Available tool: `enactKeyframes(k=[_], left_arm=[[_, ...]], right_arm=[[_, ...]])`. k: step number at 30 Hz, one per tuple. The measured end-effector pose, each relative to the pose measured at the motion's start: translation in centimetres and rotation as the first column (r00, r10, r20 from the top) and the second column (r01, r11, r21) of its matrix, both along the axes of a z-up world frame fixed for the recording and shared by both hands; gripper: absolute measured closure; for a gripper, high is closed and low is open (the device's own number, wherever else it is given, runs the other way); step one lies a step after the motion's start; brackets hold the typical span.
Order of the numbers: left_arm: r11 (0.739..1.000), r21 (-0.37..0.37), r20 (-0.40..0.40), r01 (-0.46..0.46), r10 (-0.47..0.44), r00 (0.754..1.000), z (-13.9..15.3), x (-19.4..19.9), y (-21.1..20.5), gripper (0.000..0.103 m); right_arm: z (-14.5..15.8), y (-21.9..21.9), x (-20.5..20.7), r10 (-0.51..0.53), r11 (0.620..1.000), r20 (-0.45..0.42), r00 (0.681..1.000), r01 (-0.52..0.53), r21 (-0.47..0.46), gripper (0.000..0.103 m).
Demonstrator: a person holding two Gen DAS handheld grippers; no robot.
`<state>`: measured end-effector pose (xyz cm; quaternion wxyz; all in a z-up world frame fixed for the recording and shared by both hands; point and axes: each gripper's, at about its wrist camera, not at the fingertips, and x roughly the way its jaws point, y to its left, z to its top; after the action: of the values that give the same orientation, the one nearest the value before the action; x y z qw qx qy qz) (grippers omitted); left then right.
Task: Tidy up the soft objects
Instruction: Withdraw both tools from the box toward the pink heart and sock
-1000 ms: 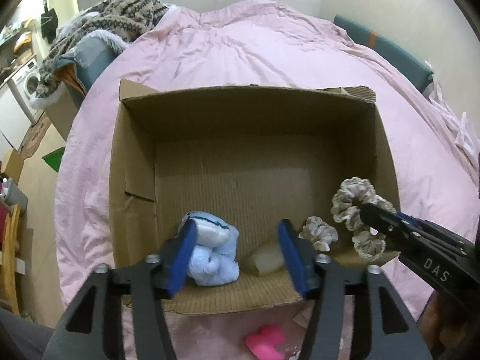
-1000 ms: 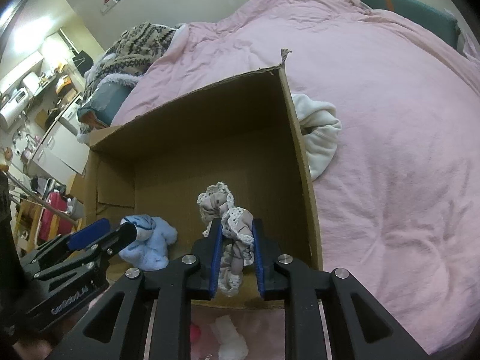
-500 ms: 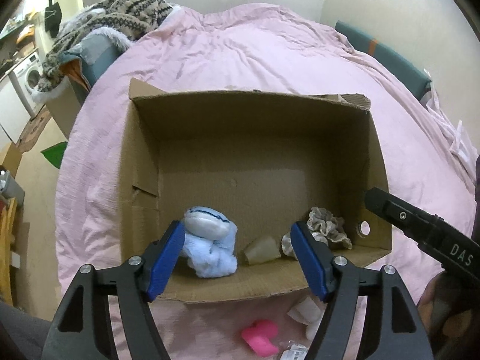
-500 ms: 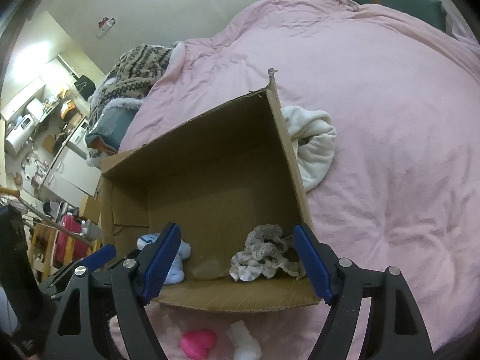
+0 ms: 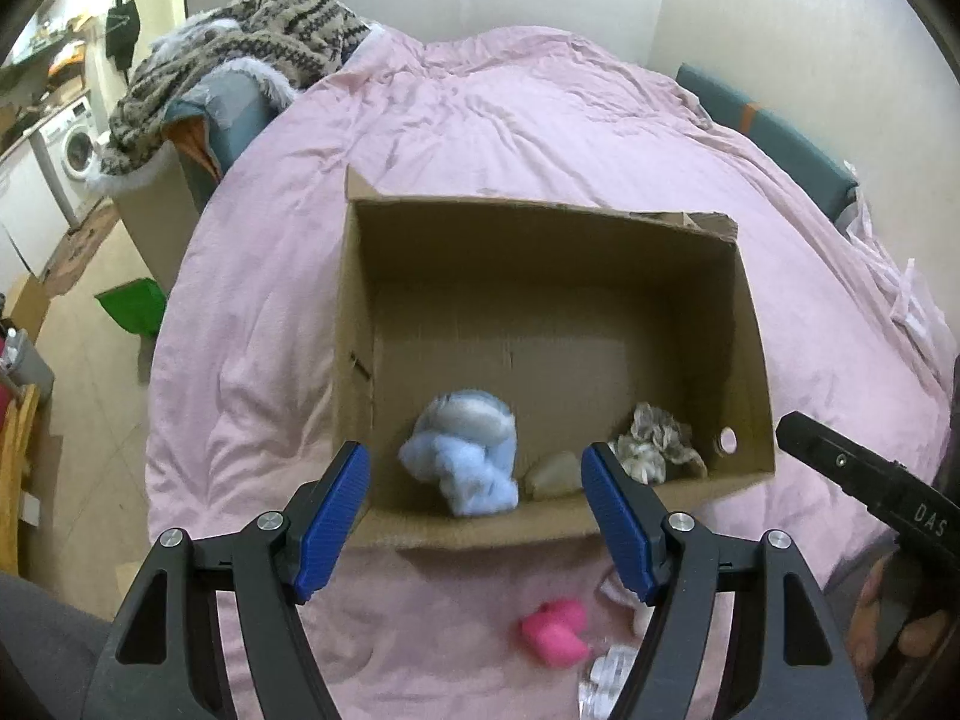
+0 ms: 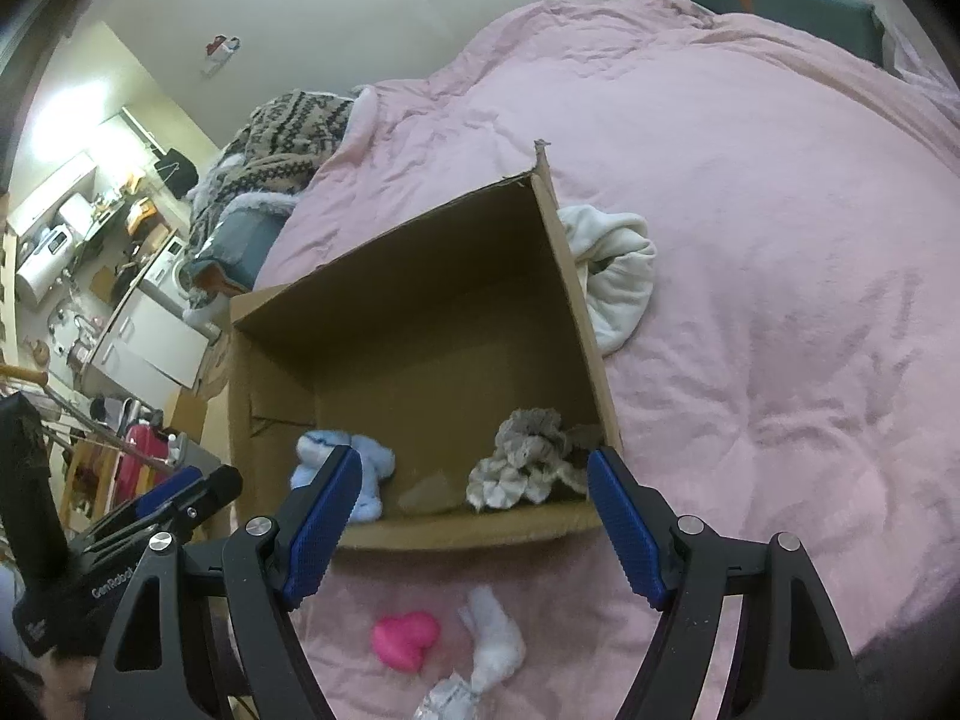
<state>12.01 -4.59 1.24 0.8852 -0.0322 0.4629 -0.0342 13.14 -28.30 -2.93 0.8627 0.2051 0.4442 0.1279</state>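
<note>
Both my grippers — left gripper [image 5: 477, 513], right gripper [image 6: 474, 519] — gape, holding nothing (right's jaws just opened). Lace scrunchie [image 6: 522, 468] lies in cardboard box [image 6: 420, 531] beside blue plush [image 5: 465, 456].

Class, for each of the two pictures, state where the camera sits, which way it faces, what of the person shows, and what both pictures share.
Left wrist view: on the left gripper, looking down into the cardboard box on the pink bed; a hand shows at right.
Right wrist view: on the right gripper, facing the same box from its right; no hand clearly shows.
Shared: box, blue plush, lace scrunchie, pink heart.
</note>
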Motion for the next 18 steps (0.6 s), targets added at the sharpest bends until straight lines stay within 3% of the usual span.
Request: enactKeyframes(k=[8, 12, 15, 18], left_arm=[[1.0, -0.007, 0.005, -0.024, 0.024, 1.0, -0.4, -3.5, 2.6, 0.033], [0.996, 0.04, 0.047, -0.08, 0.078, 0.996, -1.3, -5.1, 3.5, 0.033], [0.988, 0.049, 0.104, -0.144, 0.138, 0.985, -2.4, -6.2, 4.5, 0.033], [0.984, 0.059, 0.083, -0.169, 0.164, 0.983, -4.6, -6.7, 5.0, 0.033]], right_arm=[[-0.3, 0.9, -2.9, 0.033, 0.999, -0.031, 0.999, -0.033, -0.008, 0.021], [-1.3, 1.4, -3.8, 0.04, 0.999, -0.089, 0.995, -0.041, -0.003, 0.021], [-2.4, 1.5, -4.3, 0.03, 0.999, -0.143, 0.989, -0.032, -0.008, 0.021], [-3.2, 1.5, -4.2, 0.019, 1.0, -0.18, 0.983, -0.019, 0.001, 0.021]])
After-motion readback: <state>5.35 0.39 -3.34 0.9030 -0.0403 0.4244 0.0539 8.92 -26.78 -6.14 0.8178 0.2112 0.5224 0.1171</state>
